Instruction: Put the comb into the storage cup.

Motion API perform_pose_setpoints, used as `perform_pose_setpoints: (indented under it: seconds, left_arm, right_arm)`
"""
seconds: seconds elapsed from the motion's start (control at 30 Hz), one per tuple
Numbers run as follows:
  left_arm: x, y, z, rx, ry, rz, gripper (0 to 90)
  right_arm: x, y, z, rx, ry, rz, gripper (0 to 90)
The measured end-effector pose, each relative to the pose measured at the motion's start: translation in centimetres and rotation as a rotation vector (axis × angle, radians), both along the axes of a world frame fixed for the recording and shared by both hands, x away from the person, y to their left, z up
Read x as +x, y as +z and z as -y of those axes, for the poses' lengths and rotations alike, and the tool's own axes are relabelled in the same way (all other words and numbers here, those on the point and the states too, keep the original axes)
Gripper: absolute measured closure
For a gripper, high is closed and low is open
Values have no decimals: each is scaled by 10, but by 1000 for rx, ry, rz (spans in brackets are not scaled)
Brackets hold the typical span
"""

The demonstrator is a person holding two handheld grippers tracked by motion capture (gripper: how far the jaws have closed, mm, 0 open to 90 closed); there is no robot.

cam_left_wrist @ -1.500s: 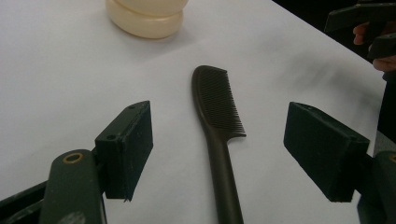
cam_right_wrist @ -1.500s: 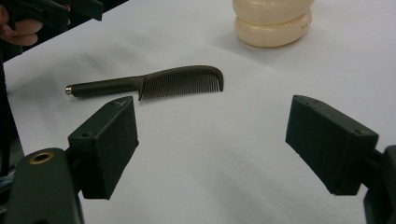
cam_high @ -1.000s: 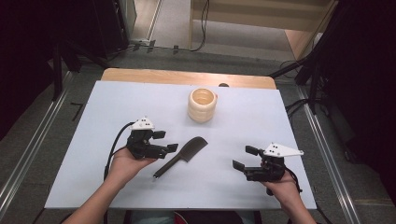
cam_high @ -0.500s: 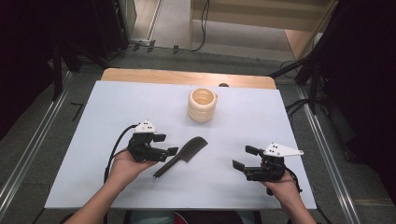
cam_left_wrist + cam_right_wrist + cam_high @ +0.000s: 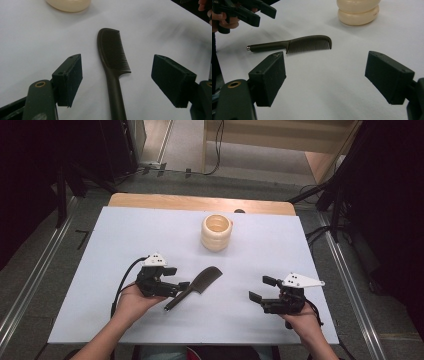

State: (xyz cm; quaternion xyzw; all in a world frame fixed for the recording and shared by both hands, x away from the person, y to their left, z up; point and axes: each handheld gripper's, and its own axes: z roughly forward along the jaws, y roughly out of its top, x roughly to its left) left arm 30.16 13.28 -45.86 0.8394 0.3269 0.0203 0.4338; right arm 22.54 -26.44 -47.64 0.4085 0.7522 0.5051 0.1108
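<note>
No text, label, brand, number or sign can be read on anything in these views.

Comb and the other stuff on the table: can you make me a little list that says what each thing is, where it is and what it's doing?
comb: dark, lying flat on the white table, teeth end pointing toward the cup
cup: cream, ribbed, upright, at the far middle of the table, apart from the comb
left gripper: jaws open, one on each side of the comb's handle, not gripping it
right gripper: jaws open, holding nothing, off to the right of the comb
likely next move: left gripper probably closes on the comb's handle
</note>
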Motion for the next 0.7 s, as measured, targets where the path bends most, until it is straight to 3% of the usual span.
perform_pose_setpoints:
  seconds: [0.27, 0.5, 0.7]
  left_arm:
    - [-5, -7, -2, 16, -9, -11, 269]
    - [-10, -15, -4, -1, -12, -27, 303]
    - [-14, -19, -5, 28, -11, -33, 322]
  right_arm:
    - [2, 0, -2, -2, 7, 6, 153]
    - [4, 1, -3, -1, 14, 7, 152]
    - [6, 1, -5, -2, 23, 7, 153]
